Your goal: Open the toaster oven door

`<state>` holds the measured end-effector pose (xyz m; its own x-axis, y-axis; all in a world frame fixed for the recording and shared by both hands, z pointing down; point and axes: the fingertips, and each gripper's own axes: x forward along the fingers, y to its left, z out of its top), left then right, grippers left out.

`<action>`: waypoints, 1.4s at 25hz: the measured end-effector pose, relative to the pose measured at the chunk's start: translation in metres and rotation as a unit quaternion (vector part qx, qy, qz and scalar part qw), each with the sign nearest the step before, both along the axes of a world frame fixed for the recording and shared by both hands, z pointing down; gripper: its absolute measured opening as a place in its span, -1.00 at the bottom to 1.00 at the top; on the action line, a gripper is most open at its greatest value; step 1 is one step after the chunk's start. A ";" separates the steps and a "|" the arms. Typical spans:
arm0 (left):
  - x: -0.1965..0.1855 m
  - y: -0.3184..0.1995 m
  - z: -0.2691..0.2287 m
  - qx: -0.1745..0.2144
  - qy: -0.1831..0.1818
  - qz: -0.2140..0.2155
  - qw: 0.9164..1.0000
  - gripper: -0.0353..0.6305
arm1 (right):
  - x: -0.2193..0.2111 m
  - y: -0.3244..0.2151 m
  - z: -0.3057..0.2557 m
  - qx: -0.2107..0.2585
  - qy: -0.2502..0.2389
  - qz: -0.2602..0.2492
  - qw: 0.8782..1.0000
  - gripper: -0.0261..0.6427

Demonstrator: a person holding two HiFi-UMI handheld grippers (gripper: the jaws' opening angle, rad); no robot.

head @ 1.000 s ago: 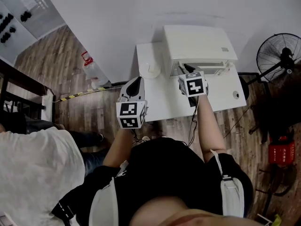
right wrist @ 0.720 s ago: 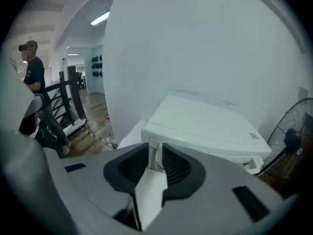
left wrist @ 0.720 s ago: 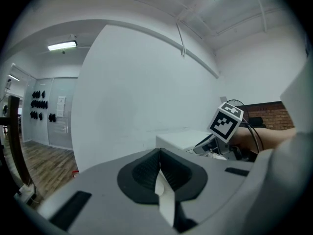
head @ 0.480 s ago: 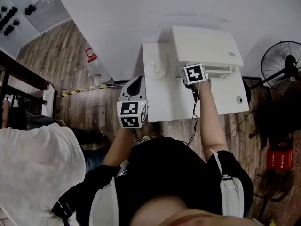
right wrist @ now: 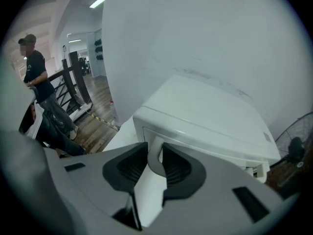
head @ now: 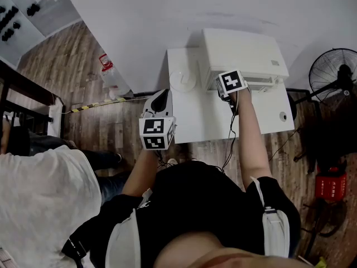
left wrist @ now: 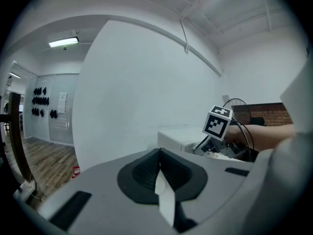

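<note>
At the back of a white desk (head: 195, 121), against the wall, a white toaster oven (head: 242, 52) is seen with its front turned toward the person. The right tongs (right wrist: 154, 154) are placed around the door handle (right wrist: 155, 166), which passes between the two dark pads. The pads lie against the handle on both sides while the jaws are easing open. This grip is judged to be meant for pulling the door down and outward. Whether the door has started to tip cannot be told. The left tongs (left wrist: 159, 155) are clenched on nothing and held apart at the desk's near left edge, away from the door's likely path.
</note>
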<state>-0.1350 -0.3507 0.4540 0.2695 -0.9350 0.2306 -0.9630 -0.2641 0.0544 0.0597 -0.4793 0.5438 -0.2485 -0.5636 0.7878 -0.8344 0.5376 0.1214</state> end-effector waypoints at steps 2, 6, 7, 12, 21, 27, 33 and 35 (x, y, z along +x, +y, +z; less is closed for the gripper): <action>0.002 -0.001 0.000 0.001 0.000 0.003 1.000 -0.86 | 0.005 0.001 0.002 0.010 0.017 0.008 1.000 -0.62; 0.005 -0.001 0.000 0.001 0.000 0.006 1.000 -0.86 | 0.012 0.012 0.004 0.015 0.027 0.019 0.999 -0.62; 0.005 -0.001 0.000 0.001 0.000 0.007 1.000 -0.86 | 0.011 0.014 0.003 0.019 0.020 0.021 0.999 -0.62; 0.011 -0.001 0.000 0.002 -0.001 0.012 1.000 -0.86 | 0.017 0.035 0.019 0.004 0.007 0.037 0.999 -0.62; 0.022 0.005 0.001 -0.001 -0.003 0.026 1.000 -0.86 | 0.018 0.064 0.026 0.059 -0.036 0.036 0.997 -0.63; 0.029 0.014 0.002 -0.002 -0.007 0.039 0.999 -0.86 | 0.021 0.099 0.043 0.073 -0.035 0.049 0.995 -0.63; 0.040 0.018 0.003 -0.004 -0.010 0.052 0.999 -0.86 | 0.025 0.133 0.077 0.073 -0.047 0.075 0.993 -0.65; 0.045 0.018 0.004 -0.006 -0.012 0.057 0.998 -0.86 | 0.027 0.140 0.084 0.080 -0.041 0.077 0.993 -0.65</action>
